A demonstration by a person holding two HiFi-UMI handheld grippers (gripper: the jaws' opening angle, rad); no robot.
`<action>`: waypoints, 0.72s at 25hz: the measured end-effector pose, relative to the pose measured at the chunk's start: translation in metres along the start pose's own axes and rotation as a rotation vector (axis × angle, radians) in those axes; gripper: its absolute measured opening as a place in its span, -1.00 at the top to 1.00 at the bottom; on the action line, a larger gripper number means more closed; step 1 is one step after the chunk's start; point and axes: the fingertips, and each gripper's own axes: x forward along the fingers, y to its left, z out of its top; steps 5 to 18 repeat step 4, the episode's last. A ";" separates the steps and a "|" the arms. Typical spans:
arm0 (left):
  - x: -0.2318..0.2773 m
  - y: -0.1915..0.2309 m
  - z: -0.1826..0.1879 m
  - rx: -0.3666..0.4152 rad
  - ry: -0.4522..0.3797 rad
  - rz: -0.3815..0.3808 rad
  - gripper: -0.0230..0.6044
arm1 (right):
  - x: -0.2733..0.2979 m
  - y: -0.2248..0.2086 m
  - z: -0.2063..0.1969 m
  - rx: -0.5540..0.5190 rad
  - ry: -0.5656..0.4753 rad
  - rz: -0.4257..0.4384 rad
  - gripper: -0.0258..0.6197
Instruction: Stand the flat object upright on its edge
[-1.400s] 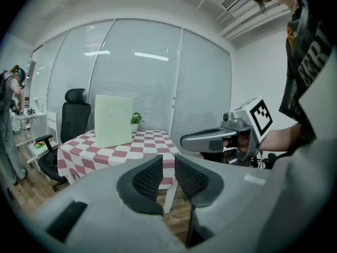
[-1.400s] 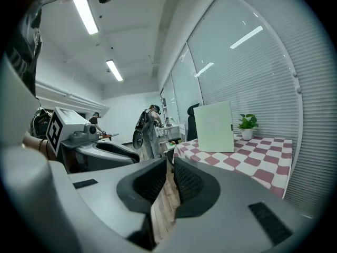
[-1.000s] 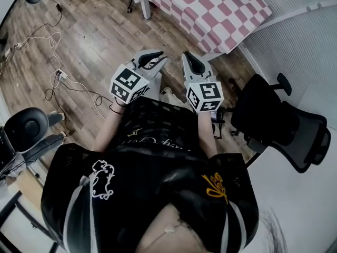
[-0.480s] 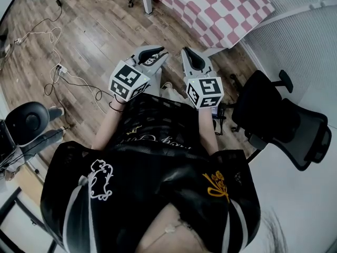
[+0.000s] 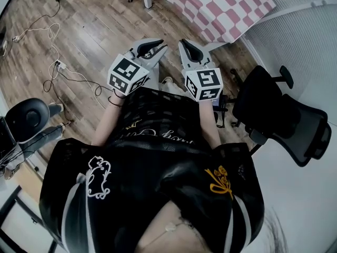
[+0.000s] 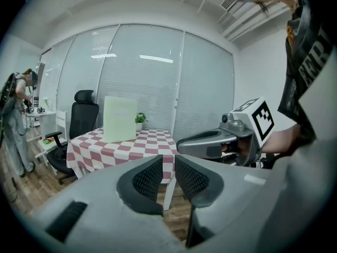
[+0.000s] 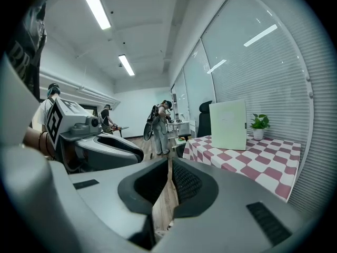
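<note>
Head view: left gripper (image 5: pixel 156 46) and right gripper (image 5: pixel 184 45) held side by side in front of the torso, over the wooden floor (image 5: pixel 95 25), both pointing at the checkered table (image 5: pixel 221 7). Fingers look closed on both, nothing in them. Black office chair (image 5: pixel 284 120) off to the right, cables (image 5: pixel 52 62) on the floor to the left

Left gripper view: fingers (image 6: pixel 149 178) almost together, just a narrow slit, nothing between. pale-green board (image 6: pixel 120 119) stands upright on the checkered table (image 6: pixel 152 141) toward its far left corner, well apart from both grippers. Potted plant (image 6: pixel 139 120) just beside the board at the far edge. Right gripper (image 6: pixel 221 141) alongside

Right gripper view: fingers (image 7: pixel 185 182) pressed shut, empty. Same pale-green board (image 7: pixel 228 124) upright on the table (image 7: pixel 253 165), plant (image 7: pixel 259 124) beside it; left gripper (image 7: pixel 100 144) at left; people (image 7: pixel 160 123) standing further back

Vs a second ago: both grippers shifted a bit further forward toward the table; finger gaps unchanged
</note>
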 end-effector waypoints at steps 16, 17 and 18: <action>-0.002 0.002 -0.002 -0.005 -0.002 0.007 0.67 | 0.003 0.005 0.004 -0.018 0.000 0.015 0.83; -0.002 0.002 -0.002 -0.005 -0.002 0.007 0.67 | 0.003 0.005 0.004 -0.018 0.000 0.015 0.83; -0.002 0.002 -0.002 -0.005 -0.002 0.007 0.67 | 0.003 0.005 0.004 -0.018 0.000 0.015 0.83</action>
